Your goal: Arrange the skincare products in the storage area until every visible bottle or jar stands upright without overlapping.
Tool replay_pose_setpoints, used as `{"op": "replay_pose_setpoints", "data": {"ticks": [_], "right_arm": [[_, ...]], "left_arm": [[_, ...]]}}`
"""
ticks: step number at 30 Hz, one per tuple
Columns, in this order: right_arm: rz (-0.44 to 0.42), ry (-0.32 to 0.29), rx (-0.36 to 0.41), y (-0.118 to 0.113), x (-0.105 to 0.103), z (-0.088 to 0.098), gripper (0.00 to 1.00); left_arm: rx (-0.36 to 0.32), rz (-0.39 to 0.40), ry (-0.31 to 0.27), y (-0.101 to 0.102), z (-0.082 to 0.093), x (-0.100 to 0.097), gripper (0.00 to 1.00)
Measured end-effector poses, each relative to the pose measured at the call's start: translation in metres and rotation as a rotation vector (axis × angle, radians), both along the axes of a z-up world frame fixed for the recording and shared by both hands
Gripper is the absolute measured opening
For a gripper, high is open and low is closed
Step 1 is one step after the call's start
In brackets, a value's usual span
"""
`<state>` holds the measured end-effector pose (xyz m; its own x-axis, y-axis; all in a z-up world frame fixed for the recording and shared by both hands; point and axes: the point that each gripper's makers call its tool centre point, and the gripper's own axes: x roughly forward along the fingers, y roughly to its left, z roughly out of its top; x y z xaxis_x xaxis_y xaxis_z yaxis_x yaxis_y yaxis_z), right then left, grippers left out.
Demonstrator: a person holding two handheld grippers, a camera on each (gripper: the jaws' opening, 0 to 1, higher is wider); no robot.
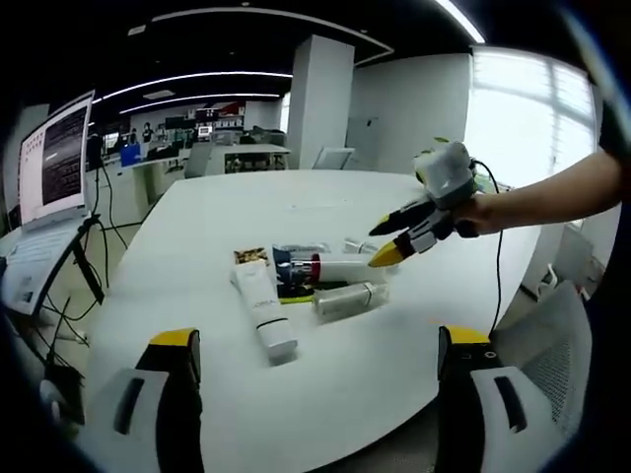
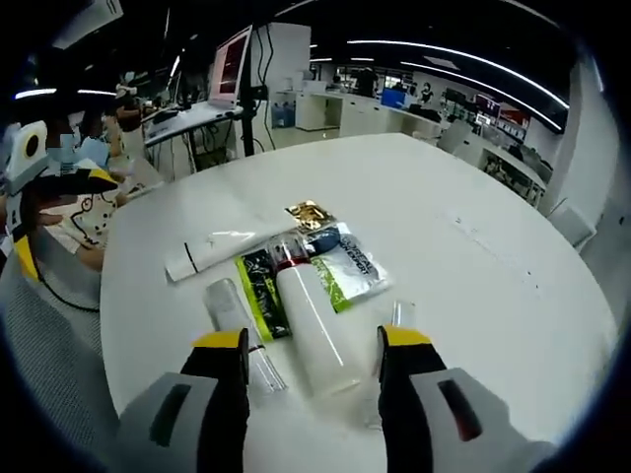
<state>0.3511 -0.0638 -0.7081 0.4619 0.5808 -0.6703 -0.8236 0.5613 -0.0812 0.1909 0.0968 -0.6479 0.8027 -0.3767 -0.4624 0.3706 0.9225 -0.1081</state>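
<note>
Several skincare products lie flat in a cluster on the white round table (image 1: 325, 197). A white tube (image 1: 264, 307) (image 2: 219, 246) lies nearest my left gripper. Beside it lie a white bottle with a red band (image 1: 340, 267) (image 2: 314, 330), a clear bottle (image 1: 350, 299) (image 2: 235, 320), a green packet (image 1: 296, 294) (image 2: 258, 286) and a printed sachet (image 2: 352, 266). My left gripper (image 1: 320, 340) is open, short of the tube. My right gripper (image 2: 314, 340) (image 1: 386, 241), held by a hand, hovers open just above the white bottle.
A screen on a stand (image 1: 54, 158) (image 2: 233, 61) rises beyond one side of the table. A grey mesh chair (image 1: 552, 374) stands at the table's near edge. A small gold-topped packet (image 1: 250, 256) (image 2: 312, 214) lies at the cluster's far end. Bare tabletop stretches beyond the cluster.
</note>
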Motion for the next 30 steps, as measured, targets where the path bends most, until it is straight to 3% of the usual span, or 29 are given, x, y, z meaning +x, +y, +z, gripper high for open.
{"op": "replay_pose_setpoints", "data": {"ticks": [16,30], "right_arm": [[0.096,0.051,-0.076,0.021,0.014,-0.022,0.42],[0.183,0.112,-0.19,0.033,0.019,-0.046,0.32]], "left_arm": [[-0.004,0.007,0.016,0.001,-0.002,-0.001,0.92],[-0.008,0.02,0.024,0.003,-0.004,0.0,0.91]]}}
